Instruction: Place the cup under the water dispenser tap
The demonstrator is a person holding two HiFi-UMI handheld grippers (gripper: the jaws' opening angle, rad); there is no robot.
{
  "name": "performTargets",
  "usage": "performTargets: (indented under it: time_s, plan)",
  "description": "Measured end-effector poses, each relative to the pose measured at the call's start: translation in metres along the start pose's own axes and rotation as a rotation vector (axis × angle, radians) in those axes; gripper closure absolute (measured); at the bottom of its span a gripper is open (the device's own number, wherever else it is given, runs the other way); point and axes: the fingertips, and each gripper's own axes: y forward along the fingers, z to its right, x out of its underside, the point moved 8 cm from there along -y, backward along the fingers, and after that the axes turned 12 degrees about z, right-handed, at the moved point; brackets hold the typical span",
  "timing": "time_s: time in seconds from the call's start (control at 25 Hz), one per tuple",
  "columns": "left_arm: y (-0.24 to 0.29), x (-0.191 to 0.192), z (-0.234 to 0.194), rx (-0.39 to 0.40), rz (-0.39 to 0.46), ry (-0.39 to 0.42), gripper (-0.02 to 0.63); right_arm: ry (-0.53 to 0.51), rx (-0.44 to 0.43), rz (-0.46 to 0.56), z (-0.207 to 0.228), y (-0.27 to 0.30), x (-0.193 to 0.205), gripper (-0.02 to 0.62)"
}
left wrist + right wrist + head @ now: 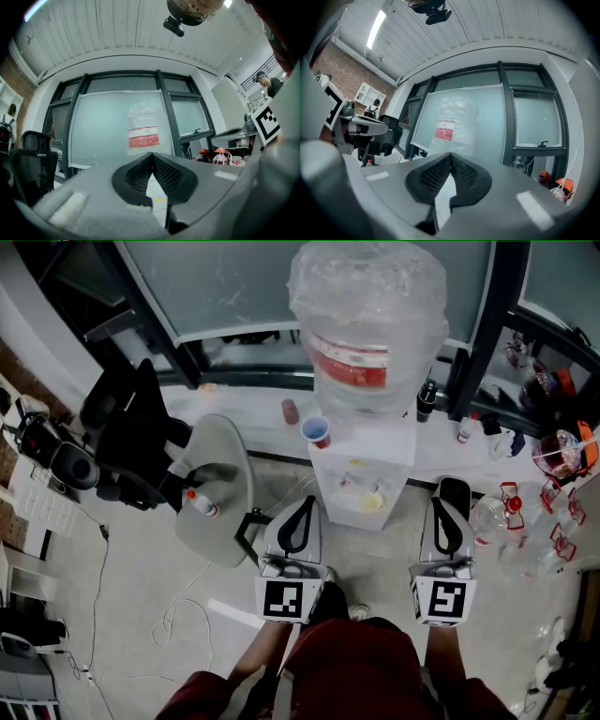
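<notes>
The cup (316, 431), red outside with a blue rim, stands upright at the left side of the white water dispenser (361, 476), level with its top. A big water bottle (367, 324) wrapped in clear plastic sits on the dispenser. My left gripper (307, 503) is shut and holds nothing, in front of the dispenser and below the cup. My right gripper (454, 487) is shut and holds nothing, to the dispenser's right. In the left gripper view the closed left gripper (151, 155) points at the bottle (142, 133). The right gripper (451, 155) faces the bottle (454, 123) too.
A black office chair (131, 437) stands at the left. Beside it a grey rounded seat (223, 465) carries a small red-capped bottle (201, 504). Clear plastic bottles (492, 517) and red items lie on the floor at the right. A white cable (187, 607) runs across the floor.
</notes>
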Motion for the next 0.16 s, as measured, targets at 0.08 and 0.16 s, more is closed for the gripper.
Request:
performTargets:
  time_s: [0.08,0.16]
  plan:
    - [-0.0006,0.0013,0.001,0.0,0.003,-0.001,0.611,0.001,0.0,0.0,-0.0006,-0.0007,0.0015,0.595]
    - [-0.0014,0.0034,0.0022,0.001,0.002,-0.002,0.611,0.002,0.0,-0.002,-0.0014,-0.0017,0.0034,0.595]
